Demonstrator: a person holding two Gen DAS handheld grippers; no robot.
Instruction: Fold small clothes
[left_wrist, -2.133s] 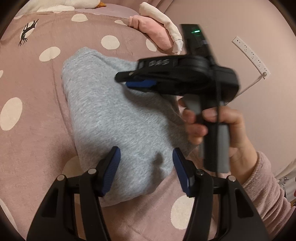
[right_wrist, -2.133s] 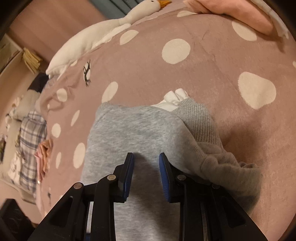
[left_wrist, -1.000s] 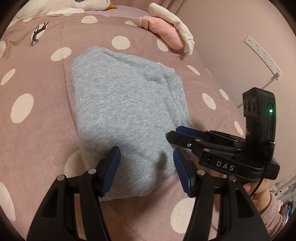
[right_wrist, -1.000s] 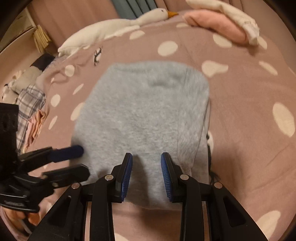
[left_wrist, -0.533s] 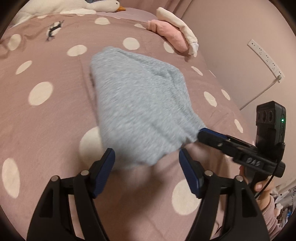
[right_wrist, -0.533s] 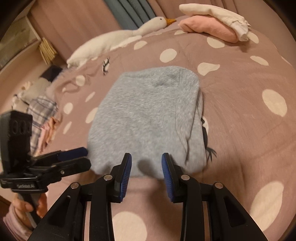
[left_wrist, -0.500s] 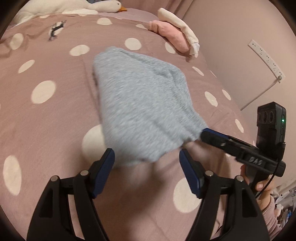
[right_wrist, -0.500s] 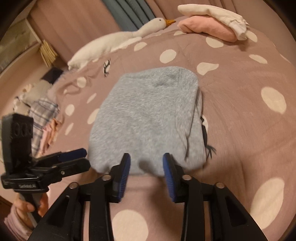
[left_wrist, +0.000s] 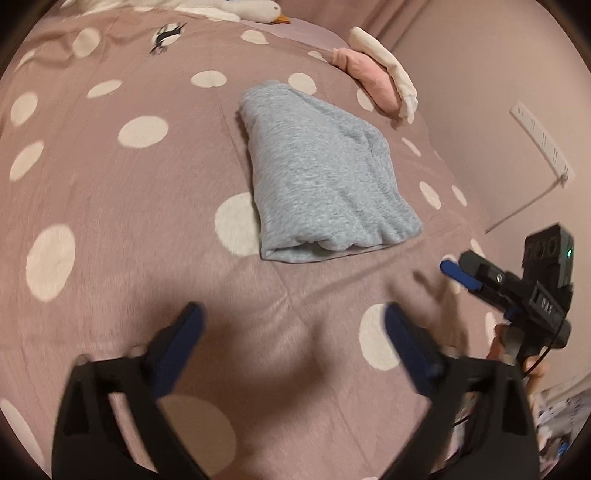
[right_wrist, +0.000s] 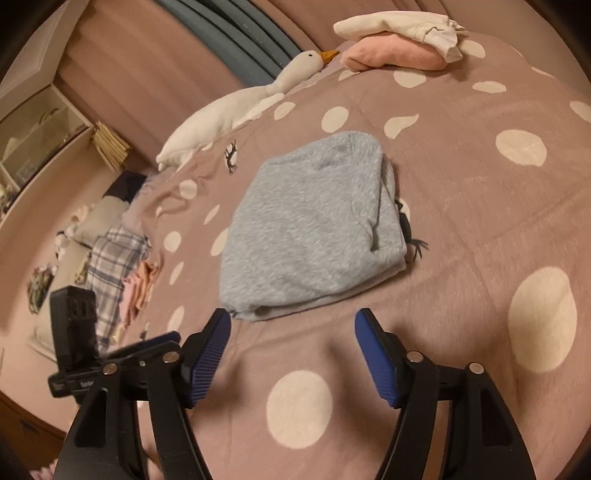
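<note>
A folded grey sweater (left_wrist: 317, 177) lies flat on the pink polka-dot bedspread (left_wrist: 110, 206); the right wrist view shows the same grey sweater (right_wrist: 314, 225) ahead of the fingers. My left gripper (left_wrist: 291, 325) hangs back from its near edge, jaws opening wide with only bedspread between them. My right gripper (right_wrist: 291, 332) also sits just short of the sweater, jaws opening and empty. The right gripper (left_wrist: 480, 275) appears at the right of the left wrist view, the left gripper (right_wrist: 162, 341) at the lower left of the right wrist view.
Folded pink and cream clothes (right_wrist: 402, 40) are stacked at the far end of the bed. A white goose plush (right_wrist: 236, 107) lies along the back. A pile of plaid and pink clothes (right_wrist: 114, 266) sits off the left side. A power strip (left_wrist: 543, 144) hangs on the wall.
Both grippers let go of the grey sweater, pulled back toward me and opened wider. The sweater now lies alone, folded, farther from the fingers.
</note>
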